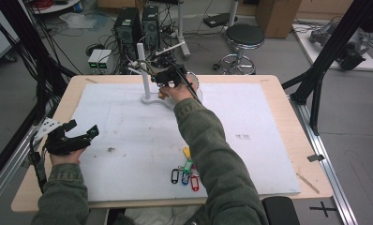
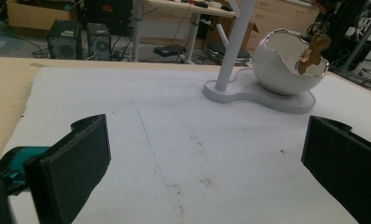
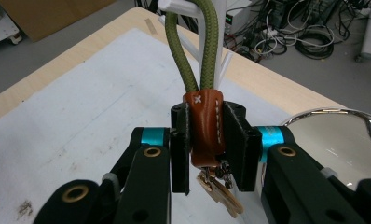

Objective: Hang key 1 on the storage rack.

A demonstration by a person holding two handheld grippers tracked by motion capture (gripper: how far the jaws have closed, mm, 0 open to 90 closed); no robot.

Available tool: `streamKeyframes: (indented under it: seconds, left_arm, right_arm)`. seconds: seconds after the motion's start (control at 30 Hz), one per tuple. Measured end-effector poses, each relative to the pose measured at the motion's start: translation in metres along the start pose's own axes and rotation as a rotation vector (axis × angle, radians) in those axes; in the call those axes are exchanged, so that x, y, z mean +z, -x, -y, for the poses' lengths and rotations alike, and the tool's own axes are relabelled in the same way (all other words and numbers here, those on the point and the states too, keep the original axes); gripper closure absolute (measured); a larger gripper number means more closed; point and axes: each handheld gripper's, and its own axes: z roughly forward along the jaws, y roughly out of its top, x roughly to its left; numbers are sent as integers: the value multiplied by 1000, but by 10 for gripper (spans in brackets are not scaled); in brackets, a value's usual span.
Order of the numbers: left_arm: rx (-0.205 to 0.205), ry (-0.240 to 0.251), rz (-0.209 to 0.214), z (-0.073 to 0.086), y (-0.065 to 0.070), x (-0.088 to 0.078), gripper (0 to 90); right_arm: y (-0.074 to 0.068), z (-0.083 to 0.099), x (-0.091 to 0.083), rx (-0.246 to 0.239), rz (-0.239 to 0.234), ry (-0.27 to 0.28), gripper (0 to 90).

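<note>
— Two tools are in hand; how does the left tool [image 1: 84, 136] stand?
— It sits near the left edge of the tabletop [image 1: 278, 96], over the white mat [image 1: 128, 136], with its jaws spread wide and nothing between them. In the left gripper view they frame bare mat.

— What lies nearer the front edge?
— Several coloured key tags [image 1: 187, 174] lie bunched on the mat, just beside the person's right sleeve [image 1: 208, 140].

— And toward the far edge?
— A white key stand [image 1: 145, 75] rises from its flat base, with a white egg-shaped bowl [image 2: 288, 65] on the same base just to its right. The right tool [image 1: 168, 77] is up against the stand's pegs.

— What does the right tool hold?
— Its jaws are narrow and clamped on the brown leather tab [image 3: 204, 128] of a keychain. The olive cord loop [image 3: 193, 51] runs up from the tab and over a white peg [image 3: 179, 7] of the stand. Brass keys [image 3: 218, 191] hang under the tab, beside the bowl's rim.
</note>
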Motion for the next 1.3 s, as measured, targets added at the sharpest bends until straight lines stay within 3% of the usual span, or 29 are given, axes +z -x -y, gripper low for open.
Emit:
streamKeyframes:
  seconds: [0.23,0.47,0.5,0.67,1.0,1.3]
  left_arm:
    - [4,-9,4,1,1,1,17]
    - [4,-5,-1,1,1,0,17]
    - [4,-4,-1,1,1,0,17]
    - [6,-8,0,1,2,0,17]
    - [6,-6,-5,1,1,-1,17]
    - [6,-8,-2,1,2,-1,17]
  right_arm:
    - [1,1,2,9,-18,-4,697]
    - [7,5,-6,31,-68,-34,303]
    - [8,6,-8,30,-88,-34,262]
    - [7,8,-17,24,-87,-67,111]
    - [9,13,-33,2,-89,-94,90]
    - [13,22,-46,14,-65,-65,90]
